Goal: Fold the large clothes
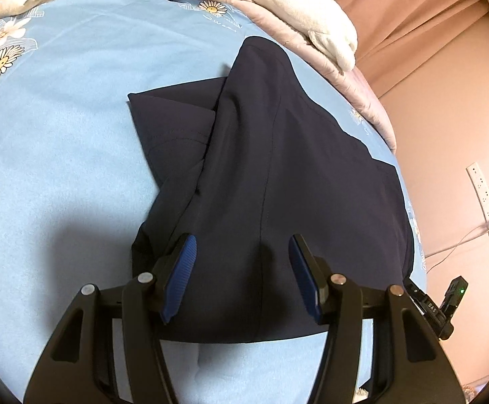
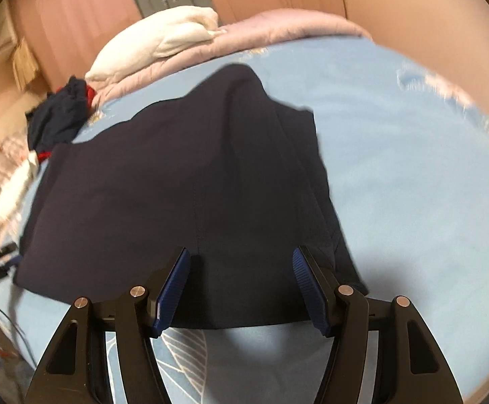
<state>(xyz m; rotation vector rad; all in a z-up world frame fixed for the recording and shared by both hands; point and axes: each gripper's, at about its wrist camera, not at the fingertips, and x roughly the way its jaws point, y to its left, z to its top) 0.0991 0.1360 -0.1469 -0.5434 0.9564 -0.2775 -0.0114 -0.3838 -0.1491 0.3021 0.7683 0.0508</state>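
A dark navy garment [image 1: 271,175] lies partly folded on the light blue bed sheet [image 1: 59,141]. A layer is folded over its middle, and a flat corner sticks out to the left. My left gripper [image 1: 242,245] is open, its jaws wide apart just above the garment's near edge, holding nothing. In the right wrist view the same garment [image 2: 183,181] lies ahead. My right gripper [image 2: 241,257] is open over the garment's near hem, empty. The other gripper [image 1: 436,306] shows at the garment's right edge in the left wrist view.
A pile of white and pink bedding [image 1: 311,23] lies at the far side of the bed. Other dark and red clothes [image 2: 62,114] sit at the left in the right wrist view. A pink curtain [image 1: 429,33] and a wall socket strip [image 1: 483,192] are beyond the bed.
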